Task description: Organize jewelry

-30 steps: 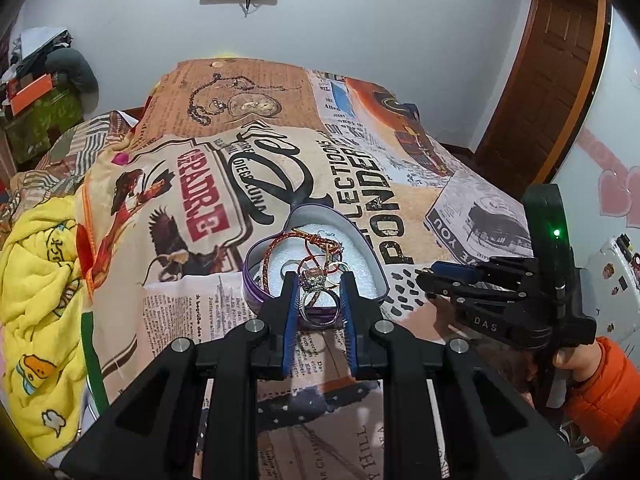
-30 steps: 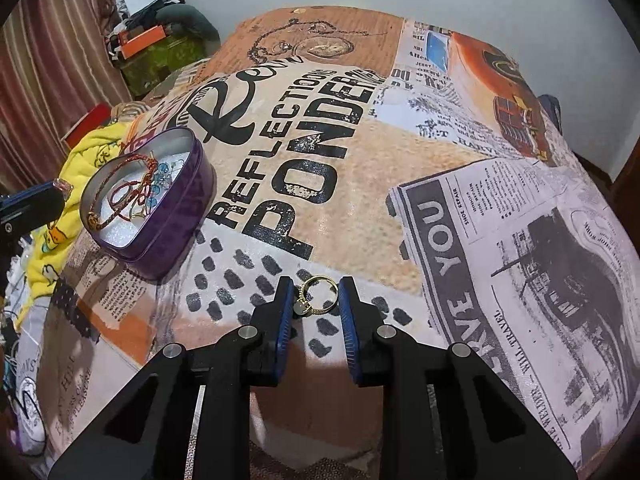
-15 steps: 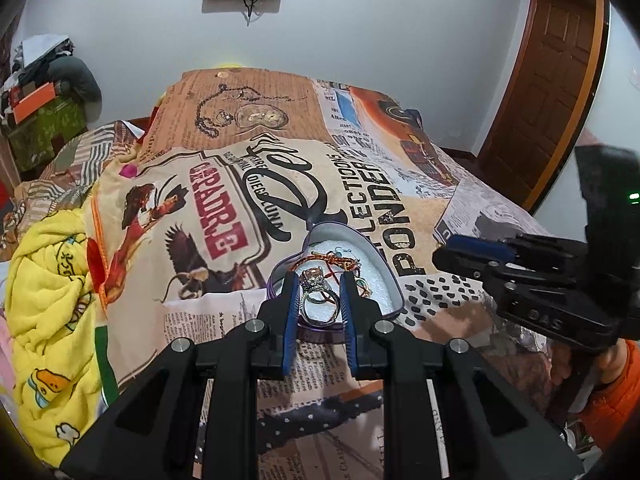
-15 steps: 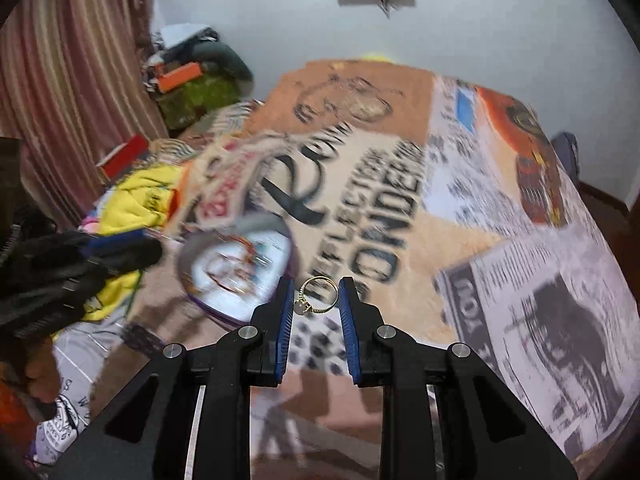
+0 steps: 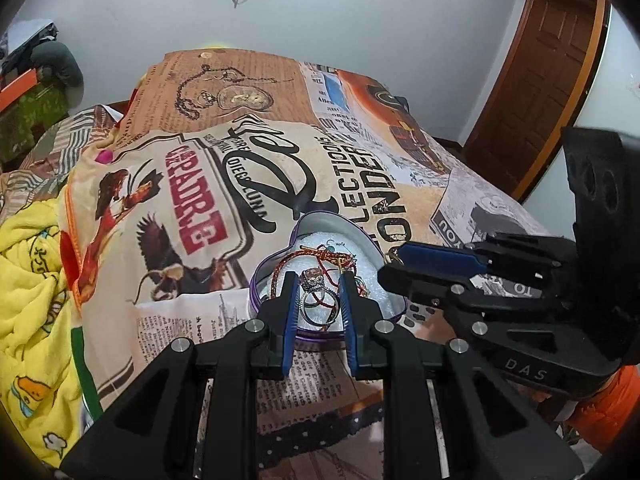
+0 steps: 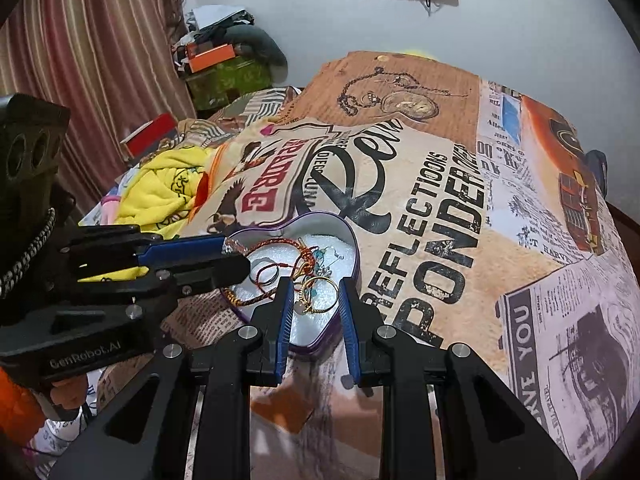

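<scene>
A purple heart-shaped tin (image 5: 276, 248) (image 6: 352, 236) with white foam sits on the bed and holds red cord bracelets (image 5: 316, 258) (image 6: 276, 246) and small jewelry. My left gripper (image 5: 318, 300) is shut on a silver ring with a stone (image 5: 316, 292), just above the tin's near edge. My right gripper (image 6: 314, 294) is shut on a gold ring (image 6: 318, 294) and holds it over the tin's right lobe. Each gripper shows in the other's view: the right one (image 5: 390, 266), the left one (image 6: 238, 258).
A printed newspaper-pattern bedspread (image 6: 460, 208) covers the bed. A yellow blanket (image 5: 28, 272) lies at the left edge. Clutter and a curtain (image 6: 80, 40) stand at the far left, and a brown door (image 5: 536, 80) at the right.
My right gripper carried the gold ring from the bedspread's front right over to the tin. My left gripper stayed at the tin, holding the silver ring.
</scene>
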`<action>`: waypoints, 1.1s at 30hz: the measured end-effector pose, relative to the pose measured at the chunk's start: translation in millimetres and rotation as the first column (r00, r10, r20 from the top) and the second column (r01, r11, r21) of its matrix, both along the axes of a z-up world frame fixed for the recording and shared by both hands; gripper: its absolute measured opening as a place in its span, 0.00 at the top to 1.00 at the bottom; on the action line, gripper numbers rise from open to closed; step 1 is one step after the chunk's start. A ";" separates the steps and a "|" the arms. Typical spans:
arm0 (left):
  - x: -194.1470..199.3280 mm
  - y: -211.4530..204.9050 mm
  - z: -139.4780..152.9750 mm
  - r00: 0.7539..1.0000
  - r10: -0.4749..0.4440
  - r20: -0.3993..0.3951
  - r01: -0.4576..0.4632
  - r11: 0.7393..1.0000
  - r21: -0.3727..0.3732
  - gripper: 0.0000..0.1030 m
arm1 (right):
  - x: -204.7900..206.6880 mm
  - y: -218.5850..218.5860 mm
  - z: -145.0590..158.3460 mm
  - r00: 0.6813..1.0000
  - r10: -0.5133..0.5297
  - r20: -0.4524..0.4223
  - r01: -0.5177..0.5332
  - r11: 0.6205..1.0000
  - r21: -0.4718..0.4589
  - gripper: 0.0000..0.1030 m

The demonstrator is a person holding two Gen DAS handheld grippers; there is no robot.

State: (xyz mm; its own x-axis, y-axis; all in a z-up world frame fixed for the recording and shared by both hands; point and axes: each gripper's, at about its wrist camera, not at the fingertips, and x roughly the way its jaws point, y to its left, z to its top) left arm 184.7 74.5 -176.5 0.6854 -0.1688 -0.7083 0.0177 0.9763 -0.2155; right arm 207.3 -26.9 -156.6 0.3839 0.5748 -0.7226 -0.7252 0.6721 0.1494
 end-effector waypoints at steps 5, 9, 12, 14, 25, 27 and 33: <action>3.2 -0.5 -3.4 1.000 0.000 -0.002 0.000 1.000 0.014 0.82 | 8.5 4.0 -1.0 1.000 -0.002 -0.004 0.002 1.000 -0.003 0.80; 3.5 2.2 -2.3 1.000 0.002 0.004 -0.002 1.000 0.020 0.82 | 8.8 6.9 -2.2 1.000 0.006 -0.001 -0.006 1.000 -0.011 0.80; 2.1 4.2 0.2 1.000 0.005 0.010 -0.005 1.000 0.022 0.81 | 9.2 8.8 -3.6 1.000 0.012 0.006 -0.012 1.000 -0.022 0.80; 0.7 6.0 2.4 1.000 0.013 0.014 -0.014 1.000 0.024 0.81 | 8.0 9.6 -4.0 1.000 0.012 0.019 -0.011 0.999 -0.030 0.80; -14.0 23.4 12.8 0.995 0.097 0.038 -0.099 0.994 0.056 0.69 | 8.5 11.0 -7.3 1.000 -0.004 0.030 0.007 0.997 -0.075 0.67; -15.4 25.3 13.0 0.994 0.104 0.037 -0.106 0.993 0.059 0.69 | 7.1 9.8 -5.6 0.999 -0.011 0.042 0.014 0.997 -0.074 0.59; -22.1 26.3 20.5 0.992 0.119 0.045 -0.122 0.990 0.071 0.69 | 1.7 4.4 5.3 0.998 -0.021 0.052 0.024 0.998 -0.059 0.59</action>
State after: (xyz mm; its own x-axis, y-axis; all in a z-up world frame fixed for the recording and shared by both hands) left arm 162.6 100.8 -156.0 0.7258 -0.0323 -0.6871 -0.0934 0.9850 -0.1450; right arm 209.0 -22.4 -151.2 0.4340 0.5221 -0.7342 -0.7153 0.6951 0.0715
